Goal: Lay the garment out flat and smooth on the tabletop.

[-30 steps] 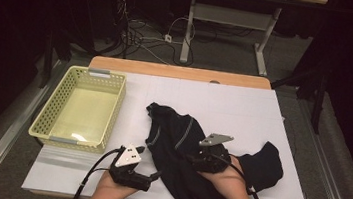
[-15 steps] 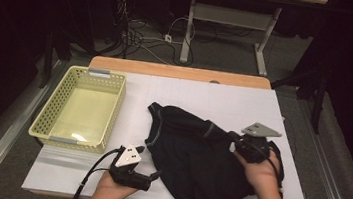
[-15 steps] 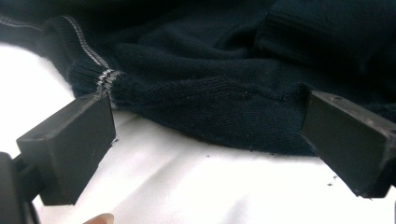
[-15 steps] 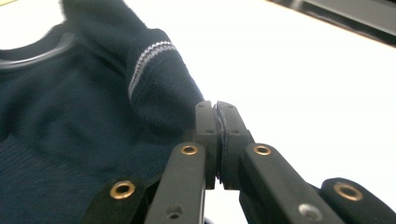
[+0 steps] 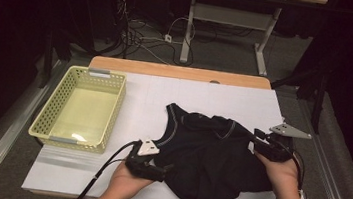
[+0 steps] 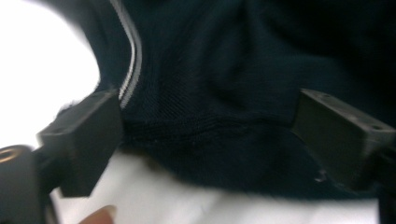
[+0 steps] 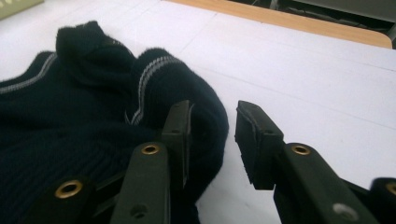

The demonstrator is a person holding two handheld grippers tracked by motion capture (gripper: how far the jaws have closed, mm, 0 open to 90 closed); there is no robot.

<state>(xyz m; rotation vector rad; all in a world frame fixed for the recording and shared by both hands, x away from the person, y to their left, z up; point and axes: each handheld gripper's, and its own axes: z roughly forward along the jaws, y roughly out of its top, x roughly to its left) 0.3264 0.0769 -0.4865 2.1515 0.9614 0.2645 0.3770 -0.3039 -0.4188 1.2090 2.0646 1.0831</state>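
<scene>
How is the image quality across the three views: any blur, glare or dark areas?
High view: dim surroundings, evenly lit table, dark garment shows little detail. Left gripper view: garment close and soft, table blown out white. Right gripper view: sharp knit and grey stripe, no glare.

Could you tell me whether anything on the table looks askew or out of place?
The dark garment lies crumpled and bunched rather than flat, its striped edge folded up. The basket sits square and undamaged; nothing is spilled.
</scene>
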